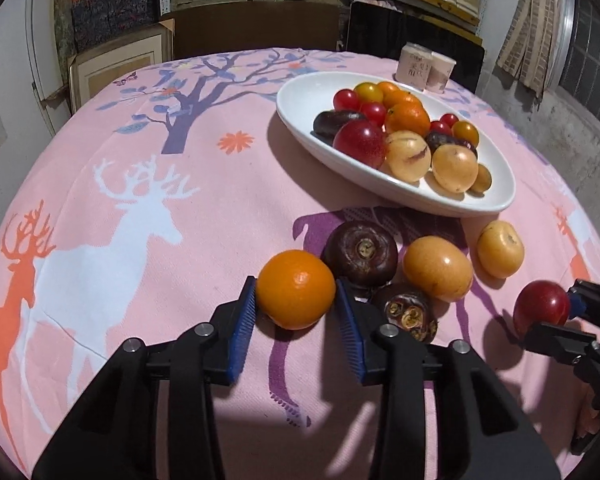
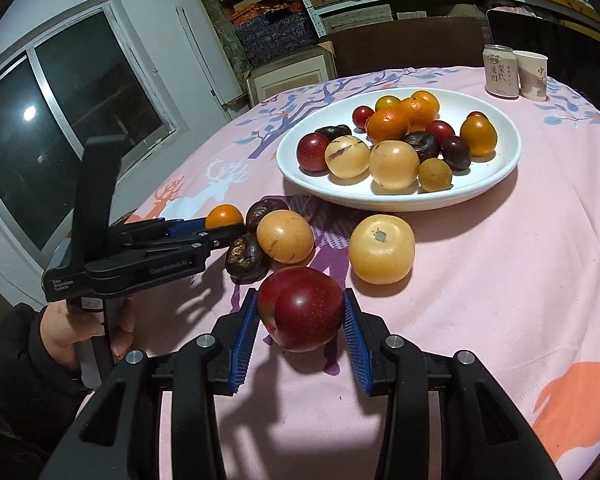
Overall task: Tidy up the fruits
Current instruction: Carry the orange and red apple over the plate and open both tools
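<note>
My left gripper is shut on an orange low over the pink tablecloth; it also shows in the right wrist view with the orange. My right gripper is shut on a red plum, seen at the right edge of the left wrist view. A white oval plate holds several mixed fruits at the back right. Two dark water chestnuts and two yellow fruits lie loose in front of the plate.
A can and a paper cup stand behind the plate at the table's far edge. Shelves with boxes, a cardboard box and a window lie beyond the round table.
</note>
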`<state>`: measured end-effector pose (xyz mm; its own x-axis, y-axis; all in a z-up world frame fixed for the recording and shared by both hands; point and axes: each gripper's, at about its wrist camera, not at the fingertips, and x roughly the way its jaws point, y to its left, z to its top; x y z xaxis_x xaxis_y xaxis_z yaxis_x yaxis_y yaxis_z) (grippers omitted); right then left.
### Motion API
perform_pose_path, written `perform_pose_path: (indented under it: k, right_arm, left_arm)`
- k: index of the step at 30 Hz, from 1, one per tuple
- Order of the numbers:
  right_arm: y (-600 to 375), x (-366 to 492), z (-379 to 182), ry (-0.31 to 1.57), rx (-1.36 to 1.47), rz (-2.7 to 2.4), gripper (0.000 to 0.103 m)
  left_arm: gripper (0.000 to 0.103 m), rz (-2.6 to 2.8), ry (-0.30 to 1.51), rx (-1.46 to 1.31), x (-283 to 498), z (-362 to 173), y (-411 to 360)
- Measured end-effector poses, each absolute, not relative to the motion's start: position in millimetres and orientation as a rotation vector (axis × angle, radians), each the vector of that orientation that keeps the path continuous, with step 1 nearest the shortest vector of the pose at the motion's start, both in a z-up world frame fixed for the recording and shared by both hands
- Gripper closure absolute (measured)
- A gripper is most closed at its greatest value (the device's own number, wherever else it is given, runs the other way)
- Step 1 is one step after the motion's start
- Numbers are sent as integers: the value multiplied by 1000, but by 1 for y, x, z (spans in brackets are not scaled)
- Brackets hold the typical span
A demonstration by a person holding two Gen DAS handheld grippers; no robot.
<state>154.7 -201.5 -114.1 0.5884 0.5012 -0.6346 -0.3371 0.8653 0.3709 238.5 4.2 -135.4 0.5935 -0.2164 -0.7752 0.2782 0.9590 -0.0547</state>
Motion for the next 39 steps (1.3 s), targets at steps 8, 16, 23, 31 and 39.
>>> perform_pose_path:
  k: [8, 16, 23, 31, 39]
  right_arm:
    - [-204, 153, -112, 778, 223, 491, 61]
    - [-214, 146, -106, 717, 253, 459, 61]
    - [-241, 135, -101, 671, 309, 388, 61]
    - [-263, 130, -84, 632, 233, 295, 61]
    - [-277, 165, -44, 534, 187, 197, 61]
  left_arm:
    - [66, -287, 804, 97, 226, -123, 1]
    - [66, -296, 757, 65, 217, -112, 7]
    - [66, -315, 736, 86, 206, -108, 0]
    - [66, -353, 746, 82, 200, -91, -13]
    - [66, -372, 708, 139, 234, -56, -67]
